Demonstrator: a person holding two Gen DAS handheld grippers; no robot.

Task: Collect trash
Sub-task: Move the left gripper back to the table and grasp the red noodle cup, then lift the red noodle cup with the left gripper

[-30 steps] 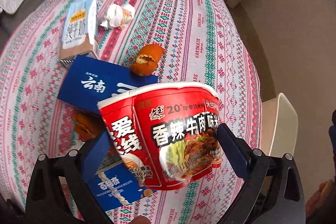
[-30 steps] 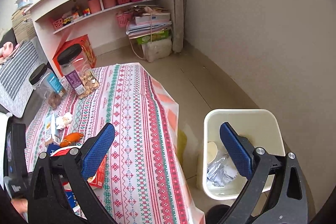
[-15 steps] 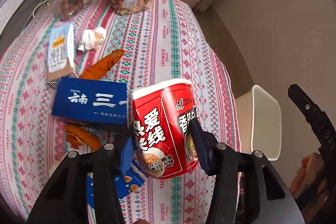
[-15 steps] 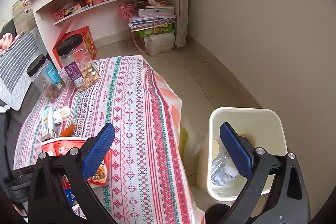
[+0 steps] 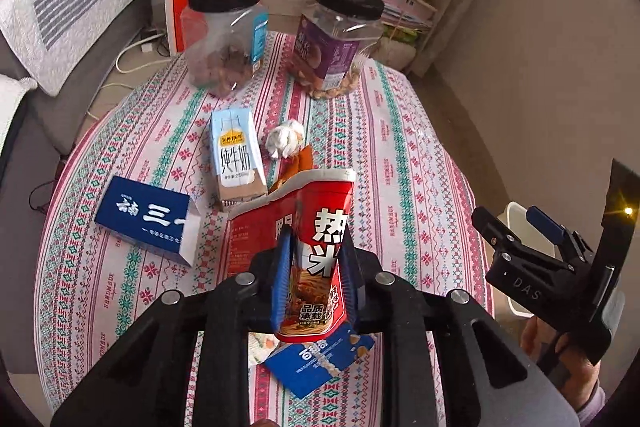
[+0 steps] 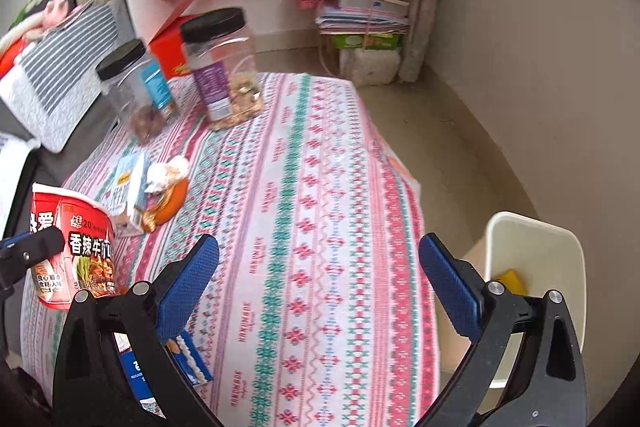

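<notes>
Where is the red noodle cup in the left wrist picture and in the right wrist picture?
Left wrist view: red noodle cup at lower centre, squeezed between the left gripper fingers.
Right wrist view: the cup at the far left edge, lifted off the cloth.
Shared landmark: the purple-label jar at the table's far end.

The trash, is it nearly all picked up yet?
Not yet. The bin already holds a few scraps. The left gripper is squeezing the red noodle cup. The milk carton, crumpled tissue, orange peel and blue box remain on the table.
</notes>
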